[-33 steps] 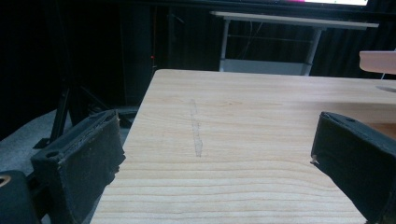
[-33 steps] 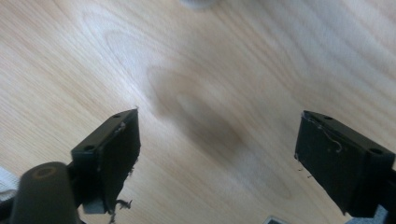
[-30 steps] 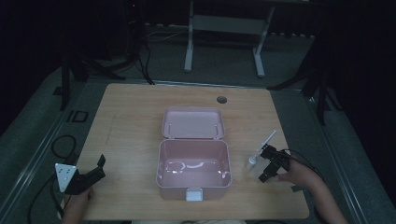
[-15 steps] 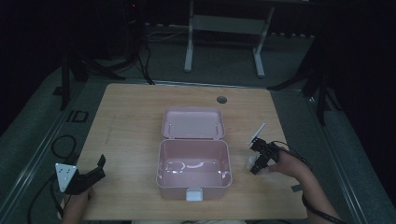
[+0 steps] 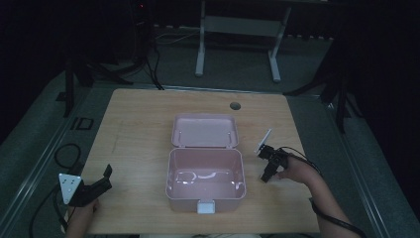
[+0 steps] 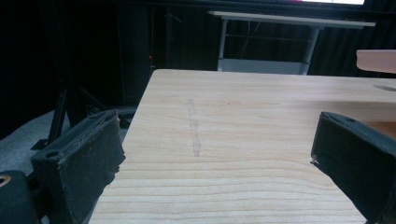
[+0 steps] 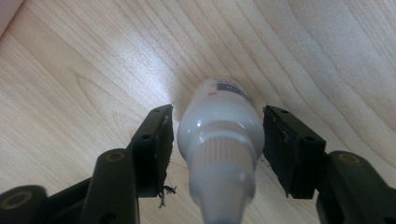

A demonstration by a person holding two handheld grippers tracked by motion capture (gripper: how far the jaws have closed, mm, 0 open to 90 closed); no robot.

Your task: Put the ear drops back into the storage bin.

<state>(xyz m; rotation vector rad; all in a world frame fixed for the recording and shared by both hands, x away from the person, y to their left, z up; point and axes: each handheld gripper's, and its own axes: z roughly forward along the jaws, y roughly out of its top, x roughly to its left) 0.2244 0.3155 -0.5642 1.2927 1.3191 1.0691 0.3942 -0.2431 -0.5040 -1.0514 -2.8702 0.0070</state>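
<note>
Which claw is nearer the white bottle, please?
Right. The right claw straddles the bottle, jaws open; the left claw sits across the pink box.

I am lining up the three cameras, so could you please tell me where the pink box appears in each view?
High view: the pink box sits open at the table's centre, its lid laid back.
Left gripper view: one pink edge at the upper right border.
Right gripper view: a pink sliver in the top left corner, probably the box.
Shared landmark: the wooden table.
</note>
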